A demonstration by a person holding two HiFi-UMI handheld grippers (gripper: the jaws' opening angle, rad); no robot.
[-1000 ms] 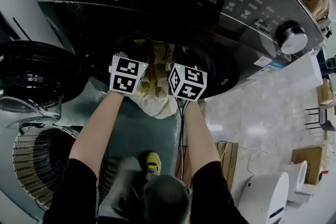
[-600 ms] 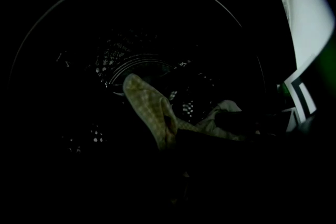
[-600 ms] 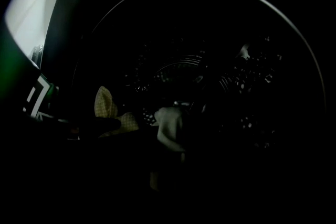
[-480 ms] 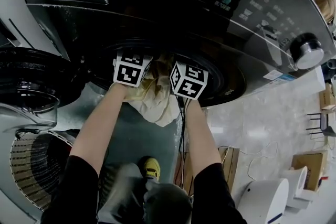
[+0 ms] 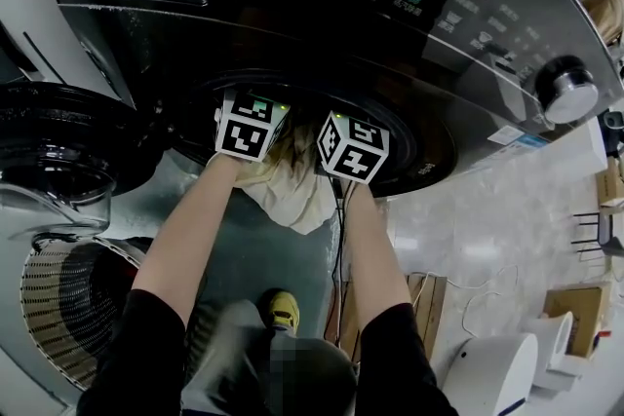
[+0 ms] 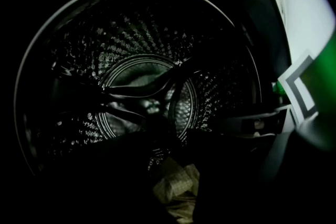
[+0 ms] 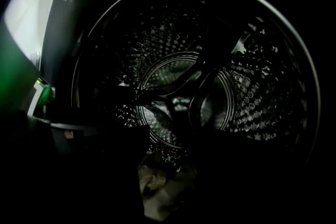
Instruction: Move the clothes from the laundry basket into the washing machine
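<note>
Since a second ago, both grippers have pushed a little deeper into the door opening [image 5: 414, 151] of the washing machine [image 5: 292, 5]. Less of the pale yellow garment [image 5: 291, 190] now hangs over the opening's lower lip. The left gripper [image 5: 252, 124] and the right gripper [image 5: 352, 147] sit side by side at the mouth of that opening. Their marker cubes are just outside it, and their jaws reach inside, out of the head view.

Both pairs of jaws have just been opening. In the left gripper view we see its jaws as two dark shapes standing apart. A crumpled fold of the garment [image 6: 176, 186] lies low between them, near the front edge of the opening. The jaws do not pinch it, though we cannot tell in the dark whether it brushes a pad. The right gripper view shows much the same: jaws spread, with a bunched part of the garment [image 7: 156, 189] lying loose, low in the gap. Beyond the cloth, both views look straight into the drum [image 6: 142, 86], with its dimpled wall and round back.

The garment straddles the opening. One part lies just inside under the jaws, and the rest drapes down outside between the person's forearms. The round door [image 5: 58, 151] stands swung open to the left of the opening. The slatted laundry basket [image 5: 58, 307] sits below the door, to the lower left of the opening.
</note>
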